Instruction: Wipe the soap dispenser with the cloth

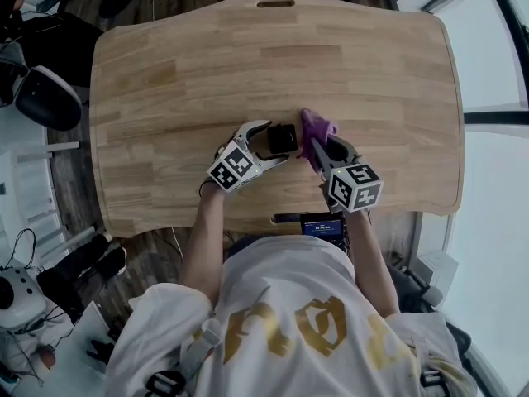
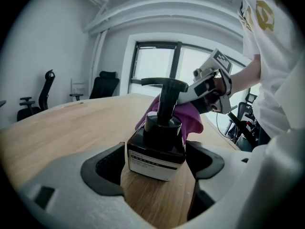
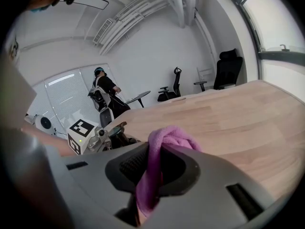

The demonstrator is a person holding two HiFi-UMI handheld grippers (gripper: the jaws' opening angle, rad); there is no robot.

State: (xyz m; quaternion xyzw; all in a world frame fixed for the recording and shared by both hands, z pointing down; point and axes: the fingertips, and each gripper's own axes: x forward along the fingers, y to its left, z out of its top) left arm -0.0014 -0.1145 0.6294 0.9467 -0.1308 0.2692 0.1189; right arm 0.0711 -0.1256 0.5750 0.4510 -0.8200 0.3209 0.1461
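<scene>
A black square soap dispenser [image 1: 285, 137] with a pump head stands upright on the wooden table [image 1: 248, 56]. My left gripper [image 1: 273, 141] is open with the bottle [image 2: 156, 151] between its jaws; the dark pads [image 2: 102, 168] flank it and a thin gap shows on the left side. My right gripper [image 1: 321, 147] is shut on a purple cloth [image 1: 316, 129], which bunches up between its jaws [image 3: 157, 147]. In the left gripper view the cloth [image 2: 190, 118] hangs against the far side of the dispenser. The bottle's far face is hidden.
The table's near edge lies just under both hands, with a dark device [image 1: 322, 224] at that edge. Office chairs [image 1: 45, 93] stand on the floor to the left. A window wall runs along the right. Bare wood stretches beyond the dispenser.
</scene>
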